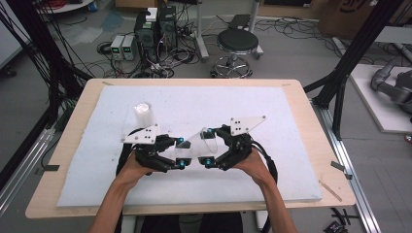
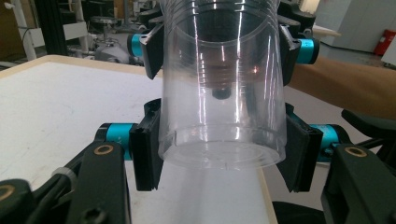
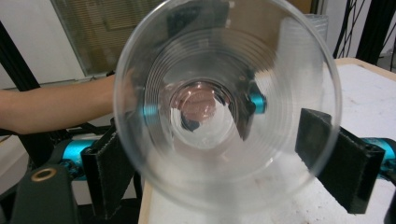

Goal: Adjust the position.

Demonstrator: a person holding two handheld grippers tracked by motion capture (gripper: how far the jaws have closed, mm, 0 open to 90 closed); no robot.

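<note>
A clear plastic cup lies on its side just above the white mat, held between both grippers. My left gripper is shut on its base end; in the left gripper view the pads press the cup just above its bottom ring. My right gripper is shut on the rim end. The right gripper view looks straight into the cup's open mouth, with a pad on each side. I cannot tell whether this is one cup or nested ones.
A second clear cup stands upright on the white mat, behind the left gripper. The mat covers most of the wooden table. A stool and computers stand on the floor beyond.
</note>
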